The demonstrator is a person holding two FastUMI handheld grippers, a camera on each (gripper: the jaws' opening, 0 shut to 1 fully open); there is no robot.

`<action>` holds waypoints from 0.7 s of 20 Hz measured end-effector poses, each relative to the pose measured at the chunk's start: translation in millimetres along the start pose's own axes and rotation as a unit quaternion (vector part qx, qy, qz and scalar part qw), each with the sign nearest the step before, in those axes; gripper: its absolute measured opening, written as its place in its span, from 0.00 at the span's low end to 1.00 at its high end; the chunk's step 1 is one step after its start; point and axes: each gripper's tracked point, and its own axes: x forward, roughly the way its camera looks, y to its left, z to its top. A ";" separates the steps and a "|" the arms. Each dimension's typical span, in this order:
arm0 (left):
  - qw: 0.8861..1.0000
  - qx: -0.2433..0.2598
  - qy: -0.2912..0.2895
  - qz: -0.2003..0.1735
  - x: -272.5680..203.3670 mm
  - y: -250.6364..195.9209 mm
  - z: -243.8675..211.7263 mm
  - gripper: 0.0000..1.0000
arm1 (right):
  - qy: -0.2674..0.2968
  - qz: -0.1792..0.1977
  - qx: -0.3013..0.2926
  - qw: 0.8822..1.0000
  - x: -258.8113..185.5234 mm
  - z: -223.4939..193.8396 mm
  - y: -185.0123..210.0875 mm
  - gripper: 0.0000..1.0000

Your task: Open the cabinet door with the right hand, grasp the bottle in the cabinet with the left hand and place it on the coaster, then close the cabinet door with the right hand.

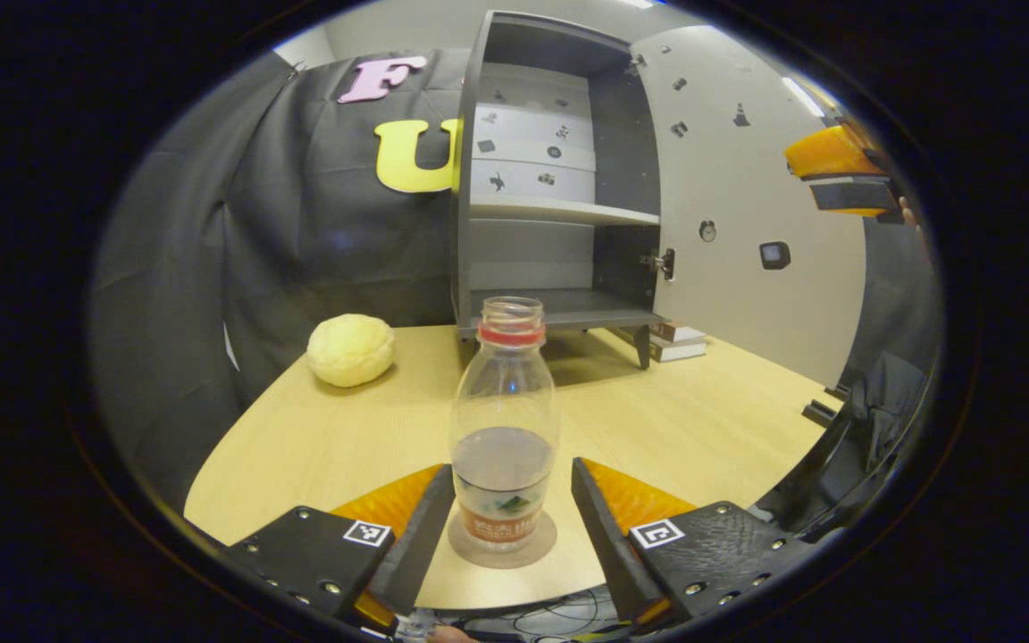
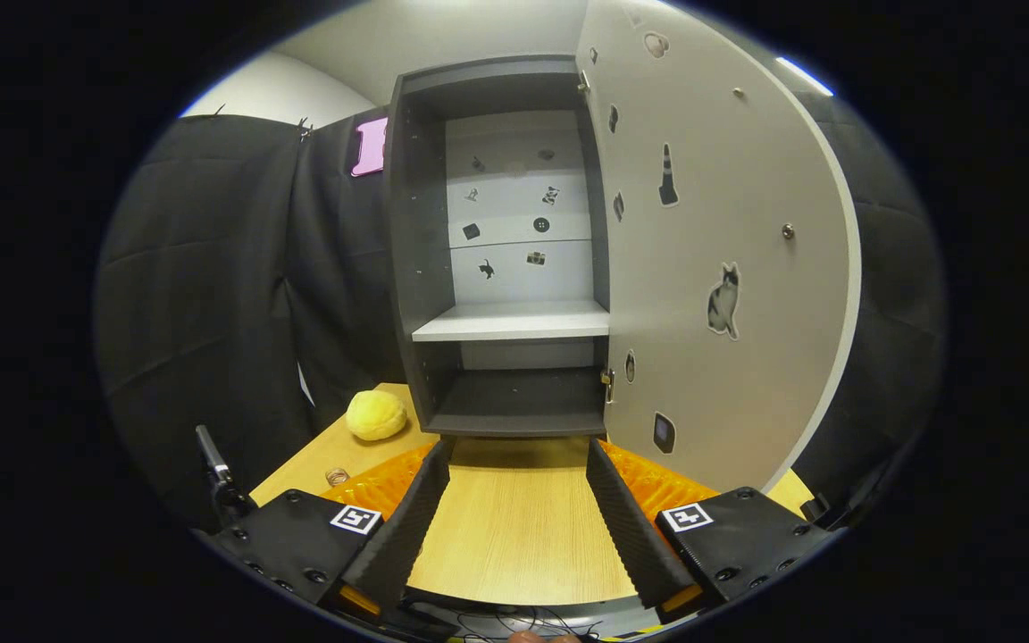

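A clear bottle with a red neck ring and no cap stands upright on a round coaster near the table's front edge. My left gripper is open, its fingers a little off the bottle on either side. The dark cabinet stands at the back of the table with its pale door swung wide to the right and its shelves bare. My right gripper hovers by the door's outer edge. In the right gripper view that gripper is open and holds nothing, facing the cabinet and the door.
A yellow plush ball lies on the wooden table left of the cabinet. A small stack of books sits under the cabinet's right side. Black cloth walls the booth behind and to the left.
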 end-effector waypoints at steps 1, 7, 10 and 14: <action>1.000 -0.003 0.000 0.006 -5.4 1.1 2.7 0.84 | -0.002 -0.001 0.000 1.000 -1.3 0.8 -2.0 0.93; 0.998 -0.022 -0.032 0.045 -42.6 18.5 52.3 0.82 | -0.020 -0.002 -0.005 1.000 -17.6 13.8 -10.5 0.98; 0.994 -0.013 -0.085 0.074 -68.8 34.6 116.0 0.79 | -0.035 -0.008 -0.014 0.999 -29.4 25.0 -16.8 0.98; 0.988 -0.025 -0.125 0.083 -90.6 44.9 185.3 0.79 | -0.048 -0.016 -0.011 0.999 -49.3 37.8 -26.5 0.98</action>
